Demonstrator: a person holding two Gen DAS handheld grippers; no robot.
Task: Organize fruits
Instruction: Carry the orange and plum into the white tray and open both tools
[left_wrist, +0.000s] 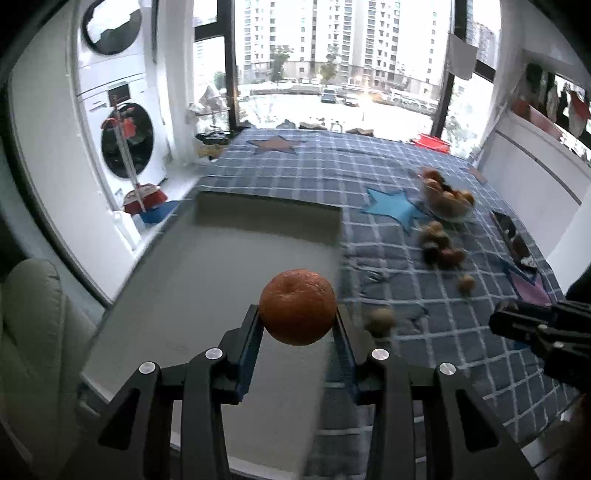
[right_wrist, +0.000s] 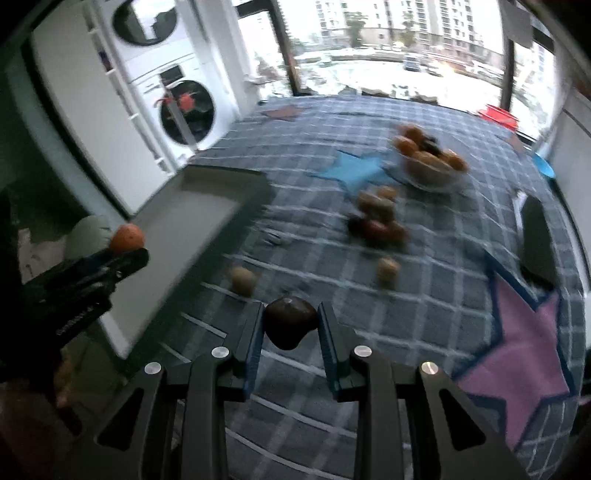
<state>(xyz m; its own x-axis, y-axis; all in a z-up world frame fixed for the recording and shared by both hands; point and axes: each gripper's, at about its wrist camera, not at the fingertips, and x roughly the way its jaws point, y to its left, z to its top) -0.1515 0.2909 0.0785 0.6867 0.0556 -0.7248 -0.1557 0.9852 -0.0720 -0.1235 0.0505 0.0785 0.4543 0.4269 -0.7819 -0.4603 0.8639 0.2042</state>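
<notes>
My left gripper is shut on an orange, held in the air over the grey tray. In the right wrist view that same left gripper shows at the left edge with the orange in it. My right gripper is shut on a dark brown fruit above the checked cloth. A glass bowl of fruit stands further back. A small heap of loose fruit lies in front of it, with single pale fruits nearer.
The blue checked cloth with star patches covers the table. A dark flat object lies at the right. A red container sits at the far edge by the window. Stacked washing machines stand to the left, and a pale cushion is nearby.
</notes>
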